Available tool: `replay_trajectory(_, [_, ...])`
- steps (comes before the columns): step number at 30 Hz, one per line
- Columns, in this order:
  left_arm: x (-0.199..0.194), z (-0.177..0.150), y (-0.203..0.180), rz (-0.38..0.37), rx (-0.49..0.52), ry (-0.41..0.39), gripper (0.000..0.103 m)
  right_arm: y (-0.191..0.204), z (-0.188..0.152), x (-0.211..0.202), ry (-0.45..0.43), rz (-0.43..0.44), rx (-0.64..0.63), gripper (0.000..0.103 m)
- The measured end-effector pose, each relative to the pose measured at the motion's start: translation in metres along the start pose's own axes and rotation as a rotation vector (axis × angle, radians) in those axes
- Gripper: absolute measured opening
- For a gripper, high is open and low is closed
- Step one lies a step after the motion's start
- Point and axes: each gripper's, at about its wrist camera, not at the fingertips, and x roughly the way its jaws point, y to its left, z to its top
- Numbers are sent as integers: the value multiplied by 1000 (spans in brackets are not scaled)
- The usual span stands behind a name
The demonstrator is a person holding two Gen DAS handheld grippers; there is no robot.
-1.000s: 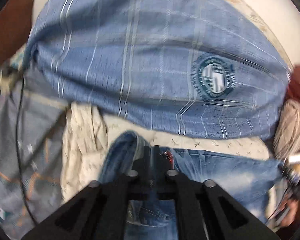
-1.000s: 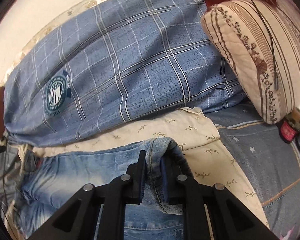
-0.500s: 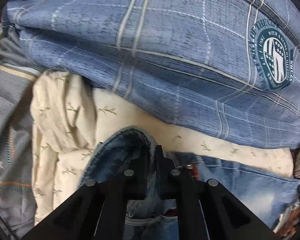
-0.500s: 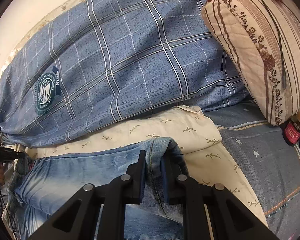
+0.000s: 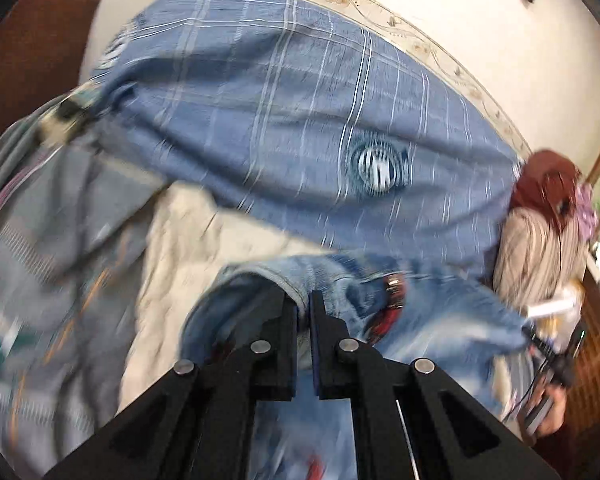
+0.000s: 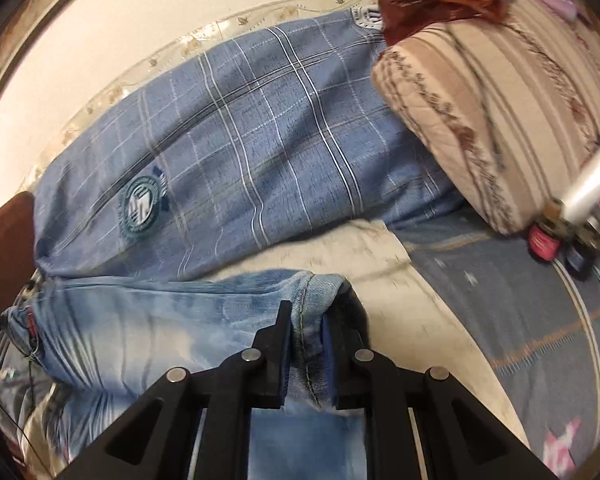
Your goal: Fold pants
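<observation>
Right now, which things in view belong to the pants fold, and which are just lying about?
In the job:
- jeans
- left gripper, shut on the jeans
- right gripper, shut on the jeans

Lying about:
- blue plaid pillow
- beige striped cushion
- cream sheet
- small bottles

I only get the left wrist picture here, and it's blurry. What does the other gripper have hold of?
Observer: The right gripper is shut on a stitched edge of the jeans; your left gripper pinches another edge of them.
Operator: Anything to the right of the jeans that I can't see?
Observer: Yes, small bottles stand on the grey sheet, below a striped pillow.
Operator: Is the badge on the blue checked cover readable there?
Observer: The cover is sharper, and its round teal badge shows a white emblem, but the lettering is too small to read.
</observation>
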Motion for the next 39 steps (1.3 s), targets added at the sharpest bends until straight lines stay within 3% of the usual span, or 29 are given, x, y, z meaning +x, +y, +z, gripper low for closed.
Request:
replay_trajectory(4, [-6,-86,23,78,44,105,6,-19,-47,-28,53,28,14,14])
replay_trajectory(6, [10,-129,42,120,7,221,8,-31,-75,-28,150,40,27,18])
replay_trajectory(9, [13,-156,53,166,-16,252,9,-50,-112,-27,327,61,63,21])
replay_trajectory(12, [-8,-155,55,219,-16,206,9,-65,-126,-47,404,90,88,21])
replay_trajectory(15, [-33,-144,59,250,-60,130,9,-69,-121,-76,361,79,14,21])
replay_trajectory(18, [-45,-129,43,226,-59,51,13,-69,-100,-86,294,98,56,21])
replay_trajectory(21, [-35,-120,11,175,15,36,36,-50,-76,-73,242,117,52,21])
replay_trajectory(22, [-30,-120,3,171,30,36,47,-42,-68,-64,231,117,48,21])
replay_trajectory(23, [-22,-119,-5,166,48,38,50,-35,-61,-53,224,112,46,21])
replay_trajectory(27, [7,-129,-21,129,37,89,50,-22,-40,-3,229,60,87,21])
replay_trajectory(30, [29,-141,-24,114,6,145,50,-11,-43,12,227,149,160,23])
replay_trajectory(34, [55,-150,-31,172,27,171,57,3,-62,34,280,48,95,23])
replay_trajectory(37, [75,-151,-26,233,41,206,57,-22,-73,59,305,7,192,22])
replay_trajectory(39, [82,-153,-26,262,39,227,59,-37,-76,68,276,49,211,21])
